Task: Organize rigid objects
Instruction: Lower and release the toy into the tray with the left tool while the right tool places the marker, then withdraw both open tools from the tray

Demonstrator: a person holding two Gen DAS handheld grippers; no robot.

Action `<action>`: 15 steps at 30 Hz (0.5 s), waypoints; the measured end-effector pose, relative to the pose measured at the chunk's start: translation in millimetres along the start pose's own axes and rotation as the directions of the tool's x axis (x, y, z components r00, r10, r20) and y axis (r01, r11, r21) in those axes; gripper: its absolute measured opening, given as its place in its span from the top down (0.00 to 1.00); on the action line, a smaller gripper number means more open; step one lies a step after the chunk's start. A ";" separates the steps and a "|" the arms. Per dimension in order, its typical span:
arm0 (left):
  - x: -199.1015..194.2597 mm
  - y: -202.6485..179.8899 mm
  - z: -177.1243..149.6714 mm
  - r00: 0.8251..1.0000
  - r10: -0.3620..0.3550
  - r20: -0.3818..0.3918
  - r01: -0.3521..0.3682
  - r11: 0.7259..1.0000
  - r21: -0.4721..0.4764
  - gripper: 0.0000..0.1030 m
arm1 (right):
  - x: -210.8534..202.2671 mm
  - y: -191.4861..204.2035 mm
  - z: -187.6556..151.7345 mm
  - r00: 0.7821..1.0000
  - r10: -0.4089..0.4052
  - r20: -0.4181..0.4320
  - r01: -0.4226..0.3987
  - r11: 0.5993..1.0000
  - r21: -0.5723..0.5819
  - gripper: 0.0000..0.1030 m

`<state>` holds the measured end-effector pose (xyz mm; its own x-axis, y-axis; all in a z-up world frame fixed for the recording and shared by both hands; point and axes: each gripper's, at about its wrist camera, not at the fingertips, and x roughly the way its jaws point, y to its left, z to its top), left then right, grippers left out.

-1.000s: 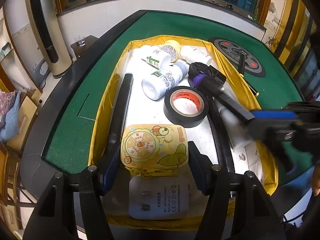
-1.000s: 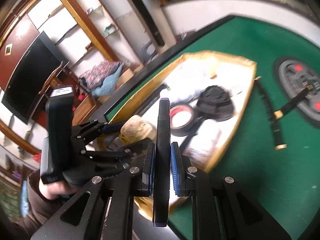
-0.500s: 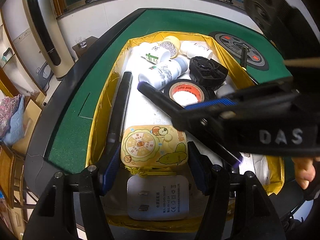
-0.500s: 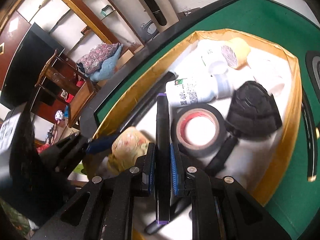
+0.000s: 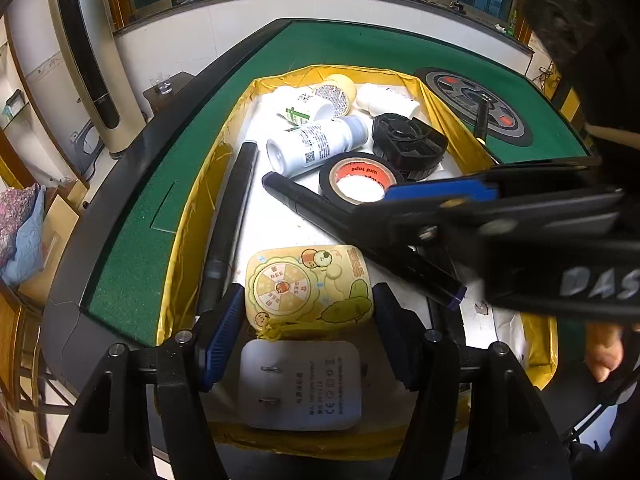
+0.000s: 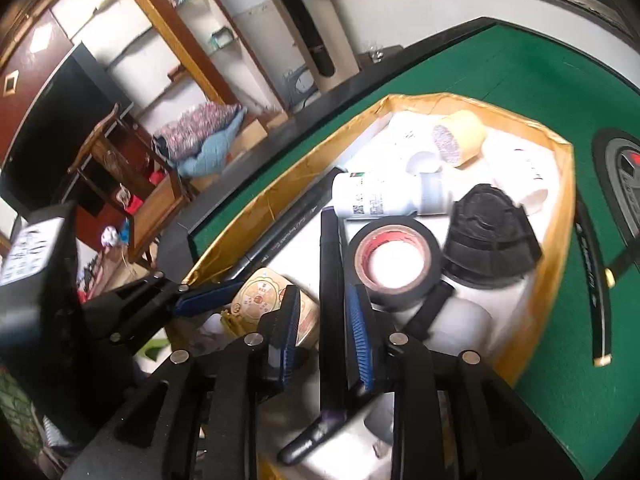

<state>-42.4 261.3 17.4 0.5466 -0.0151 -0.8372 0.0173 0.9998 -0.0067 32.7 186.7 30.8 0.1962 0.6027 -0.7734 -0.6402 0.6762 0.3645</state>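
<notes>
Inside the yellow-lined tray on the green table, a black marker is seen lying lengthwise between the pads of the right gripper. Its jaws have just been opening: a gap is visible on the left side of the marker, while the right pad is close against it or touching, so the marker is no longer clamped. In the left wrist view the same marker is laid diagonally across the white tray floor, beside a roll of black tape with a red core.

The left gripper is held with its jaws apart around a yellow cartoon-printed tin, the blue pads standing at the tin's two sides; whether they press it cannot be told. A white power adapter is seen just below the tin. A second long black marker is laid along the tray's left wall. White bottles and a black round holder are gathered at the far end
</notes>
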 end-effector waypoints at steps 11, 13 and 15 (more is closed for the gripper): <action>-23.5 -8.6 -2.1 0.996 0.018 0.083 -0.015 0.999 -0.030 0.22 | -57.2 0.9 -24.4 0.988 -0.042 0.150 0.039 0.999 0.023 0.33; -29.5 -9.2 -3.1 0.995 0.021 0.097 -0.017 0.999 -0.043 0.21 | -64.1 2.6 -27.0 0.984 -0.051 0.169 0.048 0.999 0.023 0.21; -34.5 -10.3 -3.9 0.994 0.034 0.107 -0.029 0.998 -0.054 0.21 | -69.4 4.5 -29.4 0.981 -0.059 0.183 0.056 0.998 0.024 0.13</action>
<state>-64.6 251.6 44.3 0.6336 0.0181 -0.7734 -0.0436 0.9990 -0.0124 -5.6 135.5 70.9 0.3663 0.6290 -0.6857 -0.6102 0.7187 0.3333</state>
